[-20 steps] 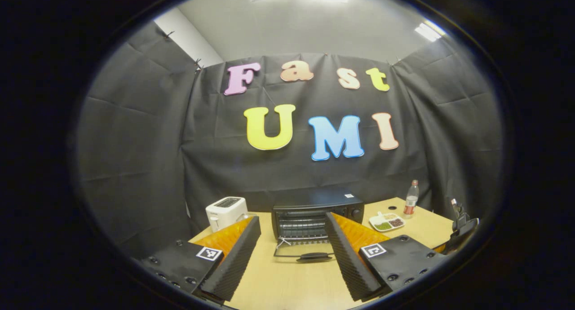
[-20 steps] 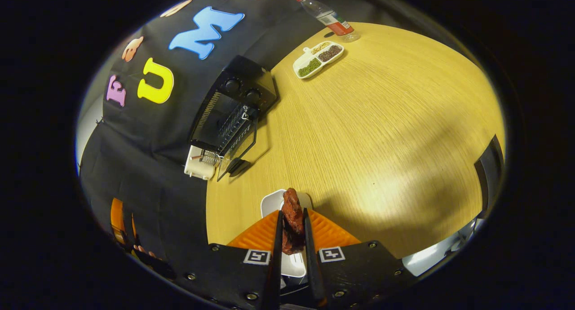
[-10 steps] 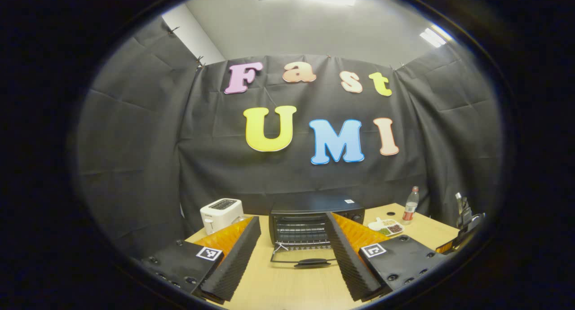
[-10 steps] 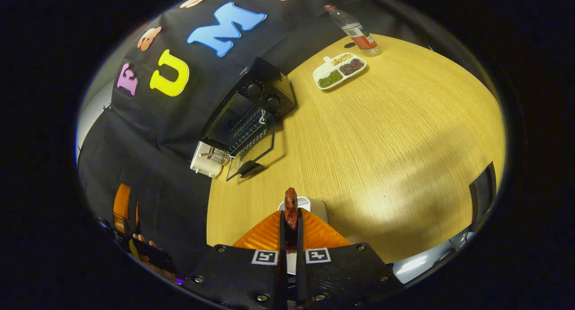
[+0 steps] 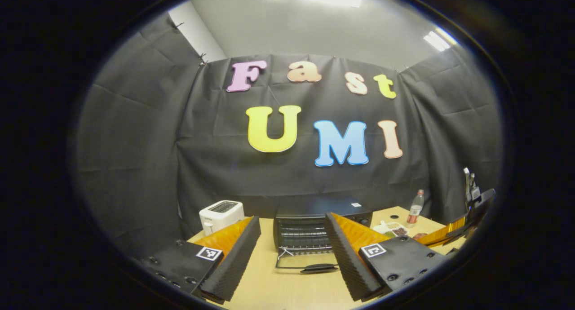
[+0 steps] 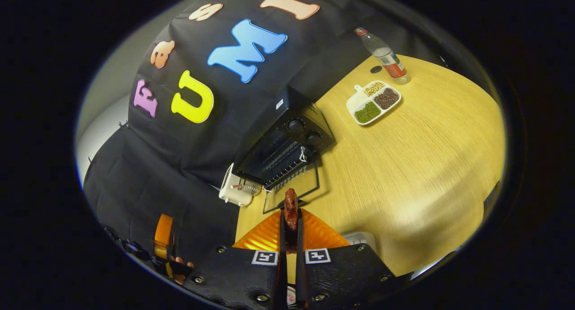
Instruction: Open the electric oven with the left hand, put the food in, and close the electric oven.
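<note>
The black electric oven (image 5: 314, 222) stands at the back of the wooden table, its glass door (image 5: 310, 263) folded down flat with the handle toward me. My left gripper (image 5: 292, 256) hangs open in front of the door, holding nothing. In the right gripper view the oven (image 6: 287, 150) and its lowered door (image 6: 294, 191) lie just ahead. My right gripper (image 6: 290, 224) is shut on a reddish-brown piece of food (image 6: 291, 207), held above the table short of the door. The right gripper (image 5: 449, 233) also shows at the far right of the left gripper view.
A white toaster (image 5: 221, 213) stands left of the oven. Right of the oven are a divided dish of beans (image 6: 373, 103) and a bottle (image 6: 384, 56). A white plate (image 6: 359, 239) sits under my right gripper. The left gripper (image 6: 164, 238) and a hand (image 6: 179, 263) are at lower left.
My right gripper has lifted the food off the white plate and carried it toward the open oven. The left gripper has tilted up slightly and stays open.
</note>
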`<state>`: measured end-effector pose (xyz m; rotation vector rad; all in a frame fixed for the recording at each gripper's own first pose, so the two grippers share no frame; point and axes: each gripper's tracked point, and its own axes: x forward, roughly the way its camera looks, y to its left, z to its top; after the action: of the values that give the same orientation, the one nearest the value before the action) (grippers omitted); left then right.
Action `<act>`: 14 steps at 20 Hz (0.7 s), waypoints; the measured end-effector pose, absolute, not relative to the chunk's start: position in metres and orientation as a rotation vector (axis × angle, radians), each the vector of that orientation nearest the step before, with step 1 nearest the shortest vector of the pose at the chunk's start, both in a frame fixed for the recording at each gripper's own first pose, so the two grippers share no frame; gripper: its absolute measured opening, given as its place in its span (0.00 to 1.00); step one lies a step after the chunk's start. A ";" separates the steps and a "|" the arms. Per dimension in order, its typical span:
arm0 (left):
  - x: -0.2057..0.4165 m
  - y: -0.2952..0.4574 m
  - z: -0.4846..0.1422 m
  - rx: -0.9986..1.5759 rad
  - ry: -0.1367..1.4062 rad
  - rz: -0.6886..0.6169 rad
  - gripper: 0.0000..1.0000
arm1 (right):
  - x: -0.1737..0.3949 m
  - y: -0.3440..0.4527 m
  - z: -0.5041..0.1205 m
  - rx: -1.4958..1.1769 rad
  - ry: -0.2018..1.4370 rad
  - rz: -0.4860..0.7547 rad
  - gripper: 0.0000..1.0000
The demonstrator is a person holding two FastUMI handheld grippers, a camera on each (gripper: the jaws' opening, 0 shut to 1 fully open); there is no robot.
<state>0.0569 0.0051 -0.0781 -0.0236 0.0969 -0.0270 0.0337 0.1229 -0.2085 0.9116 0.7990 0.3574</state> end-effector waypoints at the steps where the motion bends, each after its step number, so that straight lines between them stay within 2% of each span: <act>1: 0.062 0.007 -0.075 -0.019 0.088 -0.029 0.95 | 0.042 0.129 -0.205 0.925 0.782 0.360 0.07; 2: 0.066 0.011 -0.071 -0.015 0.082 -0.029 0.91 | 0.049 0.135 -0.202 0.937 0.767 0.359 0.08; 3: 0.070 0.016 -0.070 -0.017 0.079 -0.025 0.91 | 0.057 0.140 -0.201 0.945 0.756 0.359 0.07; 6: 0.074 0.028 -0.069 -0.040 0.078 -0.008 1.00 | 0.077 0.159 -0.202 0.945 0.738 0.359 0.08; 14: 0.098 0.075 -0.088 -0.022 0.107 0.038 1.00 | 0.135 0.219 -0.218 1.015 0.706 0.357 0.07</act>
<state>0.0981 0.0754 -0.0877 -0.0223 0.1068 0.0378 0.1350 0.2195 -0.2179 1.0150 0.7065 0.3570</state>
